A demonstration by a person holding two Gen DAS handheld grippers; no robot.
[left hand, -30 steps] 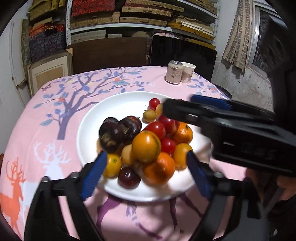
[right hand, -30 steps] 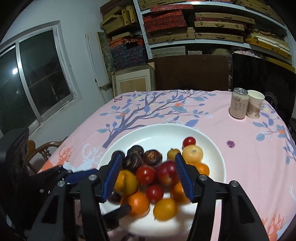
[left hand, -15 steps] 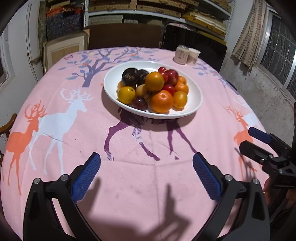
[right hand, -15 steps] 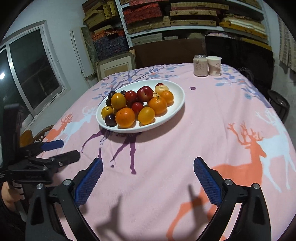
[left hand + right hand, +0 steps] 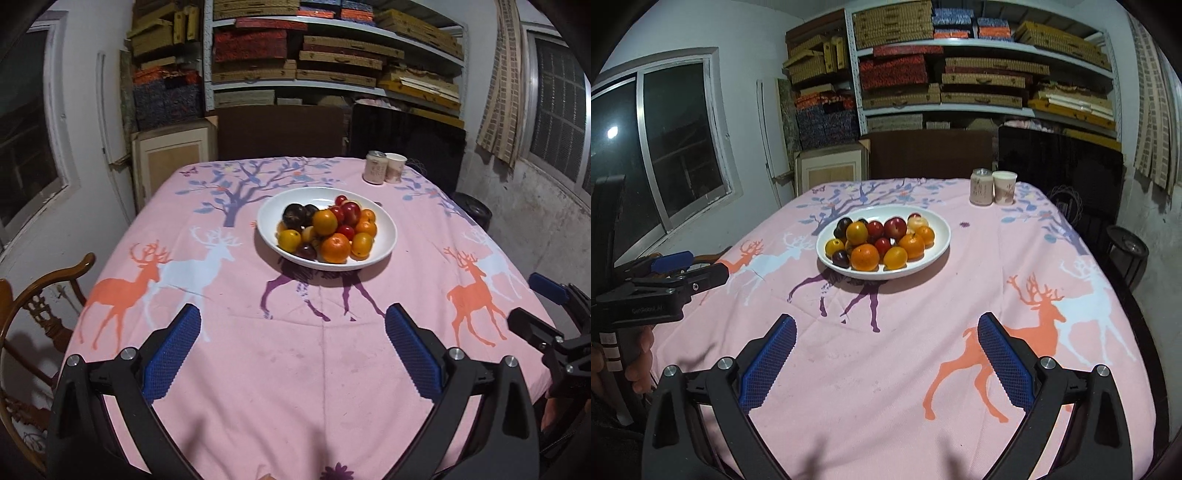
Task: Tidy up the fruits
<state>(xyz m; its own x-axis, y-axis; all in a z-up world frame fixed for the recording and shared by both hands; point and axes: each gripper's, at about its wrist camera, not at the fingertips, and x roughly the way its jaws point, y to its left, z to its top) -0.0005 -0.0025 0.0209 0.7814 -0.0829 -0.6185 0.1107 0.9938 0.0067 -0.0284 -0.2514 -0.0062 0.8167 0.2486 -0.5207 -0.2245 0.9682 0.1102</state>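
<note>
Fruit [image 5: 327,230] sits heaped in a white bowl [image 5: 387,232] at the middle of a pink deer-print tablecloth [image 5: 295,369], with a can [image 5: 376,172] and a paper cup [image 5: 395,168] side by side near the far edge, a wooden chair [image 5: 35,295] at the table's left side and stacked boxes on shelves [image 5: 332,66] behind. Nothing stands between bowl and tools. A second ago both grippers hung right over the fruit; now the left gripper [image 5: 293,349] and right gripper [image 5: 886,354] are pulled back over bare cloth, jaws spread wide and empty, the right's having just been opening
</note>
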